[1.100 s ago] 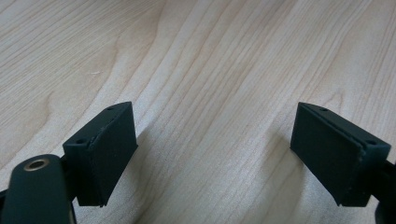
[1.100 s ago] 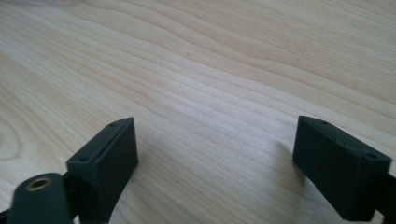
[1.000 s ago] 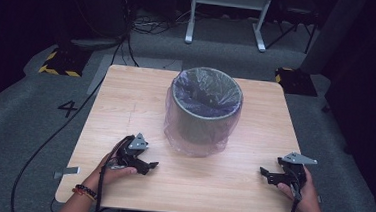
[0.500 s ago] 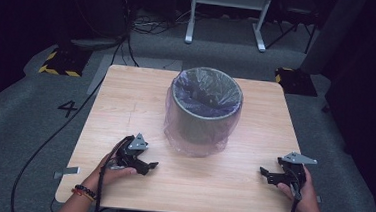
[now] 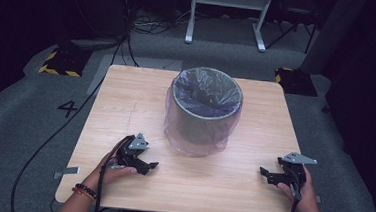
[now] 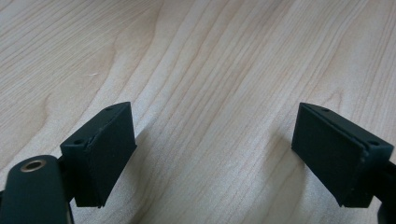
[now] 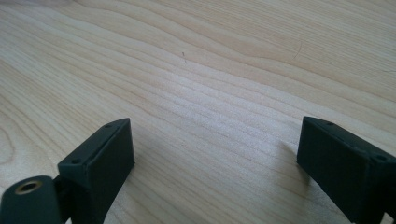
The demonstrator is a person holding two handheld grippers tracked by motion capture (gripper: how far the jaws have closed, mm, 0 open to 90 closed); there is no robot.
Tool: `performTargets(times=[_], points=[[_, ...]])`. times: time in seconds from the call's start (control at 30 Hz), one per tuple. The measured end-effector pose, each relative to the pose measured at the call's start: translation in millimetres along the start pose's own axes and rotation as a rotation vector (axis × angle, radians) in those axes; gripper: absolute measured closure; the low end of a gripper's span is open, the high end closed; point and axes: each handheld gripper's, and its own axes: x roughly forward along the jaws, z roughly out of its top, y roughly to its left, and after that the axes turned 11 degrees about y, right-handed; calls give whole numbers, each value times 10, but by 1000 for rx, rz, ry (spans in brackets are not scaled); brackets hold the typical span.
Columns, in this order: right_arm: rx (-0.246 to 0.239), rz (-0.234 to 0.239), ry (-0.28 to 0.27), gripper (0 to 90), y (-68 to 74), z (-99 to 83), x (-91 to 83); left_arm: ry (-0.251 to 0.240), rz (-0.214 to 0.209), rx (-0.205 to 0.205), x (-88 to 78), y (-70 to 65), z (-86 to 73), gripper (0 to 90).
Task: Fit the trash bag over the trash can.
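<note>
Nothing has shifted since the earlier frames: both grippers and the bin lie where they did.

Bin (image 5: 203, 112): grey, round, upright, lined with a clear purplish plastic bag (image 5: 201, 142) folded over the rim and hanging loosely down the outside to the tabletop. Stands at the middle of the wooden table (image 5: 126, 101), slightly toward its far edge.

Left gripper (image 5: 142, 164): resting on the table near the bin, on its near left side, apart from it and held by the person's left hand (image 5: 116, 168). Jaws spread wide, bare wood between them in the left gripper view (image 6: 212, 154).

Right gripper (image 5: 267, 174): on the table on the bin's near right side, farther from it than the left one, held by the right hand (image 5: 305, 192). Jaws likewise wide apart over bare wood in the right gripper view (image 7: 212, 158); nothing gripped.
</note>
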Motion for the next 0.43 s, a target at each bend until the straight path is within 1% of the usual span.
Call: performTargets(times=[0.43], points=[[0, 0, 0, 111, 0, 0, 0, 1, 1, -2, 4, 2, 5, 129]])
